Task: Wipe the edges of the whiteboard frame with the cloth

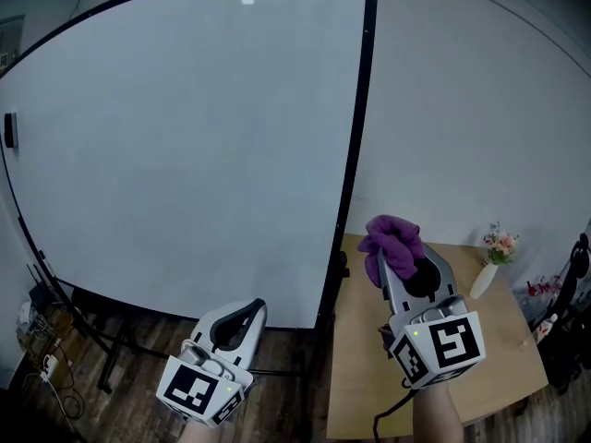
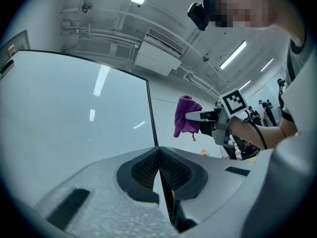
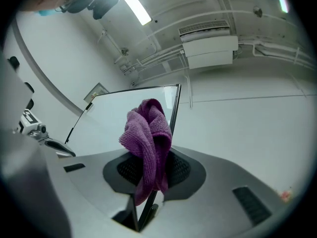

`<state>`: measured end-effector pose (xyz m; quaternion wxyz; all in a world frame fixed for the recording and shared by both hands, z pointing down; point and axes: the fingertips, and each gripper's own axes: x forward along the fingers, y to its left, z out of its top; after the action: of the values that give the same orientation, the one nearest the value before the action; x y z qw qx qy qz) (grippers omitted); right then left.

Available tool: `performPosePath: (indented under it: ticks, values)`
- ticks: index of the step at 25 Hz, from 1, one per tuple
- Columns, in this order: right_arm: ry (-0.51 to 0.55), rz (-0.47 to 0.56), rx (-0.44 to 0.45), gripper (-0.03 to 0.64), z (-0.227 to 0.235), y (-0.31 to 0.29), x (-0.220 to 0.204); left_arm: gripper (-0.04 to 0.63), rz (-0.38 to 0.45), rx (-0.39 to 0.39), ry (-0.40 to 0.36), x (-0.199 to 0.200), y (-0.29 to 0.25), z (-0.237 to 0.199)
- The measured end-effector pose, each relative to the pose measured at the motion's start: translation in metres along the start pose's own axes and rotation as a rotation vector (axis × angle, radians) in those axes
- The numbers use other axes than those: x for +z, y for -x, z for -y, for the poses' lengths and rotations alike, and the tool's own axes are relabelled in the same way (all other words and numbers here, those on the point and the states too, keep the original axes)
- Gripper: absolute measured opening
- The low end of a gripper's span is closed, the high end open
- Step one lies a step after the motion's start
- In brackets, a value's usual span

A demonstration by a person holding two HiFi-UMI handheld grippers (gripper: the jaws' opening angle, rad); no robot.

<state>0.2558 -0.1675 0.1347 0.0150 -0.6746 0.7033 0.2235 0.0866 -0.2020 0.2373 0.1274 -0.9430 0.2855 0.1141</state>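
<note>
Cloth [image 1: 392, 240] is clamped in right gripper [image 1: 395, 268], just right of whiteboard frame [image 1: 355, 155]'s black right edge, not touching; left gripper [image 1: 249, 310] sits below the frame, jaws together, empty; I'd press the wad squarely on and run the edge steadily.

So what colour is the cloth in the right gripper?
Purple cloth, clearest in the right gripper view.

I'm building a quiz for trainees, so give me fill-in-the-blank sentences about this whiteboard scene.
The right gripper is shut on a ____ cloth.
The left gripper holds ____.
The whiteboard frame is ____.
The vase stands on the ____.
Missing words: purple; nothing; black; table.
</note>
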Motion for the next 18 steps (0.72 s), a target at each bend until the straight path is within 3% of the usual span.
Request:
performPosePath:
  ticks: [18]
  values:
    - [-0.001, 0.022, -0.154, 0.089, 0.032, -0.104, 0.056, 0.017, 0.037, -0.168, 0.022, -0.018, -0.037, -0.066]
